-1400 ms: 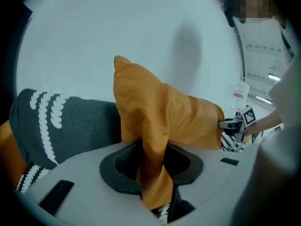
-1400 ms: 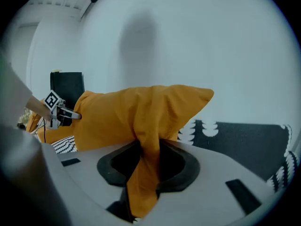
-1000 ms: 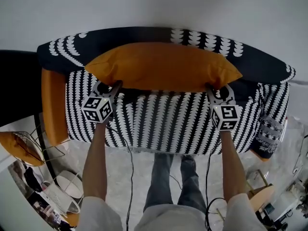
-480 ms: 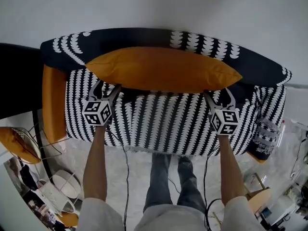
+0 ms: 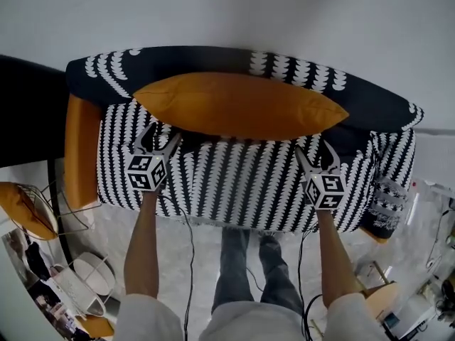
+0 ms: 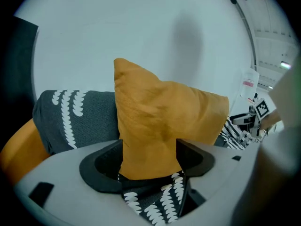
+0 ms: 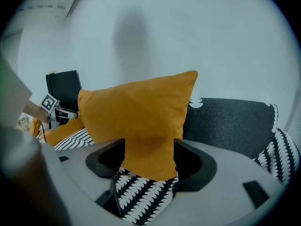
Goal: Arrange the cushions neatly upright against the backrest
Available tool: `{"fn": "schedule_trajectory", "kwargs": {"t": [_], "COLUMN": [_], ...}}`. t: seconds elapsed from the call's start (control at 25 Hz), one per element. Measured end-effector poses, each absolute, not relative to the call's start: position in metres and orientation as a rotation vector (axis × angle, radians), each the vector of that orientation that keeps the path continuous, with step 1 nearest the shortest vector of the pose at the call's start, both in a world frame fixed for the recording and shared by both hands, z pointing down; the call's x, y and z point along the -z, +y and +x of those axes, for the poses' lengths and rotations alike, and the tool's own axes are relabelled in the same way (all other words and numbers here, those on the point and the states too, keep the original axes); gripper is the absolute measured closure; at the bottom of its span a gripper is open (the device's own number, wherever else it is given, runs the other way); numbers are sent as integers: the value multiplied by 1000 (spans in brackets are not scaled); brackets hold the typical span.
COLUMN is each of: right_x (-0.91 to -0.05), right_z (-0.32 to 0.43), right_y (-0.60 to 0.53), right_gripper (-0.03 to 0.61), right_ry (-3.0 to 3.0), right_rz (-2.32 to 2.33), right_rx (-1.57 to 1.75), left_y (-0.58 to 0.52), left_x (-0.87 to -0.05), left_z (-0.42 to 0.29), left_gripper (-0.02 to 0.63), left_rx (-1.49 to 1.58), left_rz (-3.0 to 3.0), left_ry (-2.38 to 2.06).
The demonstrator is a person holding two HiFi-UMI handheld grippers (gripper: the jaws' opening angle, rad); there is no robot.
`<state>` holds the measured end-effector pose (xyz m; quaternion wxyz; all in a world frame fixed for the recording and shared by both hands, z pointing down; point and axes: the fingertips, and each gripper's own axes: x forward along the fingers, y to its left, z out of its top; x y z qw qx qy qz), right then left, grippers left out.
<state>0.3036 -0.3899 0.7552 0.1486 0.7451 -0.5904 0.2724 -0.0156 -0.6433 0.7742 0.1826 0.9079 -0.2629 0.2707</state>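
Cushion (image 5: 238, 106) upright on the sofa seat (image 5: 234, 183), back against the backrest (image 5: 213, 57). Left tool (image 5: 158, 139) just short of its lower left corner, right tool (image 5: 318, 153) just short of the lower right. Both just opened wide, holding nothing; cushion edge in line between the jaws, not pinched.

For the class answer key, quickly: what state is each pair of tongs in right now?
Left tongs: open, just opened, nothing between them, clear of the cushion.
Right tongs: open, just opened, nothing between them.
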Motion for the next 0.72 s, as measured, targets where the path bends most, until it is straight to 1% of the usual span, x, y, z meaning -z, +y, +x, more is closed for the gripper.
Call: {"fn": "schedule_trajectory", "kwargs": {"t": [0.24, 0.28, 0.32, 0.36, 0.44, 0.48, 0.56, 0.72], "right_x": [-725, -719, -712, -705, -689, -681, -665, -633], "right_z": [295, 293, 292, 290, 283, 279, 271, 263], "right_y": [-391, -389, -386, -382, -376, -374, -370, -359], "right_gripper": [244, 255, 319, 434, 534, 534, 548, 549], "right_ry": [-1763, -1771, -1778, -1786, -1832, -1866, -1933, -2016], "right_rz": [2129, 2128, 2130, 2132, 2129, 2121, 2103, 2094], "right_rx": [-750, -745, -740, -736, -733, -726, -704, -645], "left_y": [-607, -600, -592, -583, -567, -560, -549, -530], "left_x": [-746, -738, -729, -720, -701, -691, -674, -637], "left_z": [-17, -13, -10, -6, 1, 4, 9, 17], "left_gripper": [268, 269, 288, 361, 515, 560, 583, 584], "left_rx": [-714, -687, -658, -634, -599, -587, -577, -536], "left_rz": [2614, 2621, 2630, 2642, 2678, 2699, 2732, 2767], "left_ry": [-745, -737, -727, -717, -711, -713, -728, -756]}}
